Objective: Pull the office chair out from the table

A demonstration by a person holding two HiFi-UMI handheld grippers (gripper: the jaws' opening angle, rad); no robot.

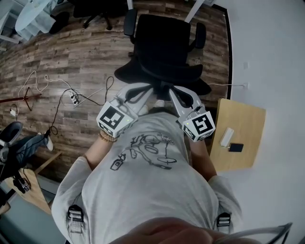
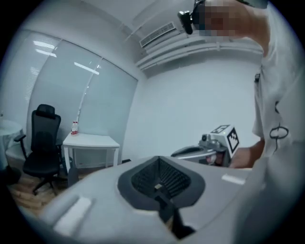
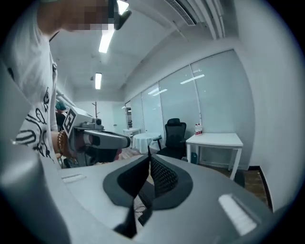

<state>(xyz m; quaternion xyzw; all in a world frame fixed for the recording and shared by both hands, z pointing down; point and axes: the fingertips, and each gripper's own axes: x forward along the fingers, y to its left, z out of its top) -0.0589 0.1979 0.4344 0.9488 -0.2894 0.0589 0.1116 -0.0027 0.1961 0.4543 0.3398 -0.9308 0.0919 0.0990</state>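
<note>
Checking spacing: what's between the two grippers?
Head view: the person's shirt and, beyond it, the office chair show between the left gripper and right gripper.

The chair [image 1: 164, 47] is black, with two armrests. It stands upright on the wooden floor [image 1: 71, 57], its back turned to the person [image 1: 143, 181]. Its seat faces the table [image 1: 196, 10], of which only two white legs show at the upper edge, near the armrests.

head view: above the person, steeply down, office chair [image 1: 164, 52] close below | left and right gripper views: roughly level, tight over own jaws | shared: distant white table [image 2: 90, 140]
</note>
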